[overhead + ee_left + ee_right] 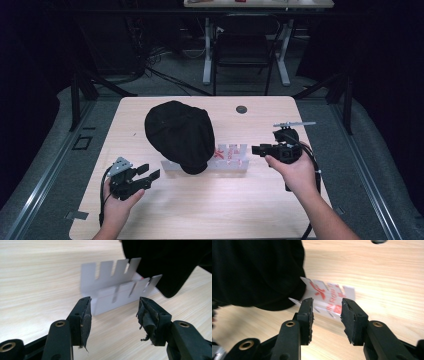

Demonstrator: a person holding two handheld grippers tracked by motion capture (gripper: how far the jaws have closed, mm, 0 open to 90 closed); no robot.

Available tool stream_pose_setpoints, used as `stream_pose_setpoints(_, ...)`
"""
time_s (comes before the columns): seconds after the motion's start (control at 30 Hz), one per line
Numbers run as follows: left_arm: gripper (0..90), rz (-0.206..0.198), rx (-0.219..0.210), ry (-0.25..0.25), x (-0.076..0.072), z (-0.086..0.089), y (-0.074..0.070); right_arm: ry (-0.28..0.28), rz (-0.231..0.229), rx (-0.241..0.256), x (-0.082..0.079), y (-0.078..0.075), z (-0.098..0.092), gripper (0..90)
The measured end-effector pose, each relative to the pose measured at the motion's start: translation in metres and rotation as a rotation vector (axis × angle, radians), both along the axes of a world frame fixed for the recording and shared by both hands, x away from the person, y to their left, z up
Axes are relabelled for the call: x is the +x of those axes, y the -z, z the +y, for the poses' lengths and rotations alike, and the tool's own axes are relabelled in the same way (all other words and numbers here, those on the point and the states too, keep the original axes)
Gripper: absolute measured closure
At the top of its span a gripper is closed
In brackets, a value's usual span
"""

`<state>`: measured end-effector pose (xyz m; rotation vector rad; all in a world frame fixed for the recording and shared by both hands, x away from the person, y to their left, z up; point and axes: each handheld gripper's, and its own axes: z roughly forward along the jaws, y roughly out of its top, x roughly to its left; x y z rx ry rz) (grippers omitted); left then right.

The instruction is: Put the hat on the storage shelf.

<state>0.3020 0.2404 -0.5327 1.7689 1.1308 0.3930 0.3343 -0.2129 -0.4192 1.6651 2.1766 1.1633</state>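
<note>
The black cap (179,135) rests mid-bench (200,210) over a white slotted rack (232,159), between the left claw (148,173), spread wide and empty, and the right claw (256,149), partly parted, holding nothing.

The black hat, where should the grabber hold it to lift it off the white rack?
Probably the hat's low front edge, where it droops over the rack. That thin fabric lip would fit between the jaws. The left gripper is open and nearest, so come from the person's left, low along the table.
</note>
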Motion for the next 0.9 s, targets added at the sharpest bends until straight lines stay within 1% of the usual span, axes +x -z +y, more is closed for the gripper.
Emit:
stream_pose_setpoints(0.03,44.8,0.004,0.004,-0.001,-0.001,0.002,0.000,0.003,-0.001,-0.020,-0.002,0.005,-0.001,61.2)
stream_pose_setpoints(0.1,44.9,0.005,0.009,-0.011,-0.002,0.006,0.003,0.019,-0.006,-0.039,-0.008,0.013,-0.003,61.1)
stream_pose_setpoints(0.13,44.9,0.007,0.014,-0.010,-0.003,0.008,0.004,0.021,-0.005,-0.058,-0.011,0.018,-0.004,61.1)
stream_pose_setpoints(0.23,44.9,0.009,0.015,-0.011,-0.005,0.010,0.009,0.032,-0.014,-0.068,-0.022,0.034,-0.009,61.1)
stream_pose_setpoints(0.3,44.9,0.015,0.034,-0.006,-0.006,0.010,0.012,0.039,-0.015,-0.082,-0.028,0.044,-0.011,61.2)
stream_pose_setpoints(0.33,44.9,0.018,0.034,-0.007,-0.006,0.010,0.014,0.044,-0.017,-0.089,-0.030,0.047,-0.012,61.1)
stream_pose_setpoints(0.37,44.9,0.024,0.036,-0.003,-0.007,0.010,0.015,0.049,-0.025,-0.091,-0.033,0.053,-0.014,60.8)
stream_pose_setpoints(0.43,44.9,0.021,0.047,-0.002,-0.007,0.010,0.016,0.061,-0.036,-0.096,-0.038,0.062,-0.017,60.2)
stream_pose_setpoints(0.47,44.9,0.021,0.048,0.002,-0.007,0.010,0.016,0.064,-0.041,-0.096,-0.039,0.065,-0.018,59.9)
stream_pose_setpoints(0.67,44.9,0.027,0.088,0.003,-0.006,0.008,0.022,0.089,-0.074,-0.104,-0.053,0.090,-0.026,57.0)
stream_pose_setpoints(0.73,44.9,0.034,0.089,0.005,-0.006,0.009,0.024,0.093,-0.082,-0.114,-0.058,0.097,-0.028,56.3)
stream_pose_setpoints(0.8,44.9,0.035,0.079,-0.001,-0.005,0.008,0.025,0.081,-0.088,-0.104,-0.061,0.106,-0.030,55.8)
stream_pose_setpoints(0.83,44.9,0.038,0.077,-0.001,-0.005,0.008,0.026,0.082,-0.085,-0.106,-0.063,0.110,-0.031,55.8)
stream_pose_setpoints(0.87,44.8,0.038,0.076,-0.001,-0.005,0.008,0.026,0.089,-0.090,-0.104,-0.064,0.114,-0.032,55.8)
stream_pose_setpoints(0.9,44.9,0.039,0.078,0.001,-0.005,0.008,0.026,0.086,-0.093,-0.111,-0.065,0.117,-0.033,55.6)
